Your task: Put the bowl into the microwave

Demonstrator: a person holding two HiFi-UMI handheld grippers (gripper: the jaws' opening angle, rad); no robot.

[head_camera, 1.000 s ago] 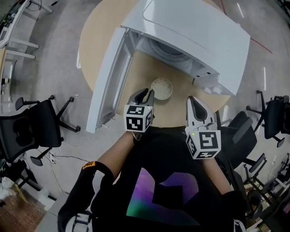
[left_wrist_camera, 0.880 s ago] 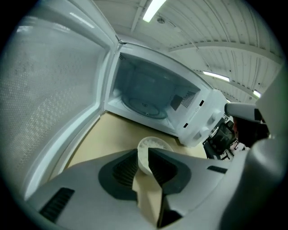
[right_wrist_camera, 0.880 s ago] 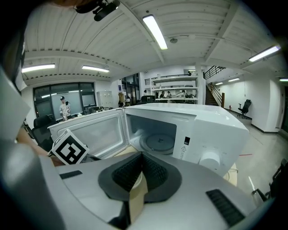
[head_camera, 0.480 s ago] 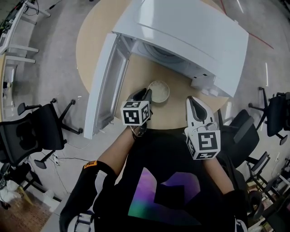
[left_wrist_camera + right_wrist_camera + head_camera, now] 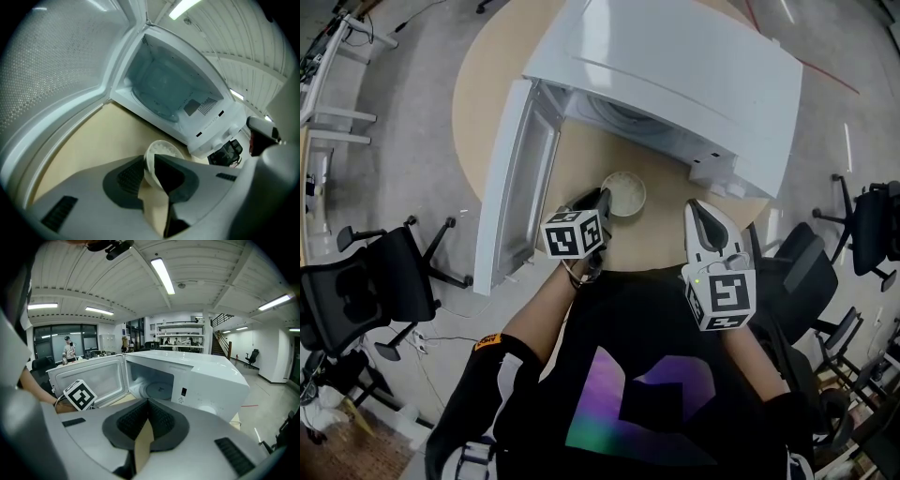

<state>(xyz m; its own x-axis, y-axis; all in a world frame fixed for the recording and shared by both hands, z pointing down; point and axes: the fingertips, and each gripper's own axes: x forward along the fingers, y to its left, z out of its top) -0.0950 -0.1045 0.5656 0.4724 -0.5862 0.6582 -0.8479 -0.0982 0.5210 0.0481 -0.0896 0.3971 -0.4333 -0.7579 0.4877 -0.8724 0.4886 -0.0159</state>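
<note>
Since a second ago the left gripper has rolled and eased forward onto the bowl, which sits at the same spot on the table.

That small white bowl stands on the tan round table in front of the open microwave, whose cavity mouth lies at 12 o'clock from it. The left gripper view shows what the head view cannot: the bowl's near wall stands between the jaws, one pad outside and one inside, pinched. It also shows the empty cavity with its glass turntable straight ahead.

The right gripper hangs at 4 o'clock from the bowl, apart from it. Its own view shows the jaws pressed together on nothing, and the left gripper's marker cube at 9 o'clock.

Bare table lies between the bowl and the cavity mouth. The door stands swung out at 9 o'clock and the control panel juts at 2 o'clock. The table's near edge runs just behind the bowl at 6 o'clock. Office chairs stand on the floor well away.
</note>
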